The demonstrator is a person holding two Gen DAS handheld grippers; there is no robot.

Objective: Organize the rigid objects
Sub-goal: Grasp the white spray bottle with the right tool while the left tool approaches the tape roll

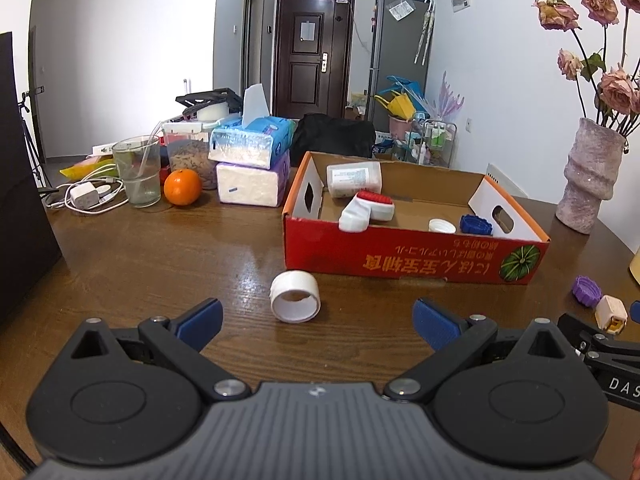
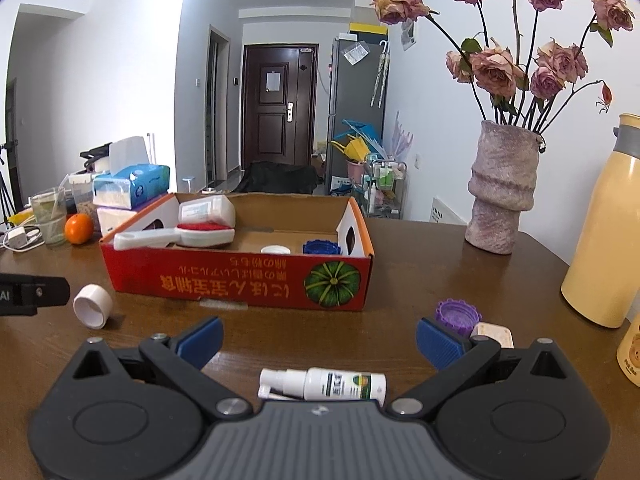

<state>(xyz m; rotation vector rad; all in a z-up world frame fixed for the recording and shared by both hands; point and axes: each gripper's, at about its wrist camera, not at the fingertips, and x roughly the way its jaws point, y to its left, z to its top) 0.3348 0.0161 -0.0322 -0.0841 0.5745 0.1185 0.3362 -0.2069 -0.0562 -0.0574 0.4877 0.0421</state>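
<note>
Your left gripper (image 1: 318, 322) hangs low over the brown tabletop (image 1: 160, 248), fingers (image 1: 200, 322) spread wide, nothing between them. A white tape roll (image 1: 295, 297) lies on its side just ahead, between the fingertips and the red cardboard box (image 1: 412, 258). Inside the box: a white bottle (image 1: 354, 179) on its side at the back left, a red-and-white brush (image 1: 368, 210), a white cap (image 1: 441, 225) and a blue cap (image 1: 476, 225) near the right end. Your right gripper (image 2: 319, 340) also has its fingers (image 2: 438, 342) wide, holding nothing. A small white spray bottle (image 2: 324, 386) lies crosswise on the tabletop between them, close to the gripper body. A purple cap (image 2: 457, 316) and a cream square piece (image 2: 494, 335) sit beside the right finger. Vase (image 2: 502, 188) stands far right; orange (image 1: 182, 187), tissue packs (image 1: 250, 160), glass (image 1: 137, 170) far left.
</note>
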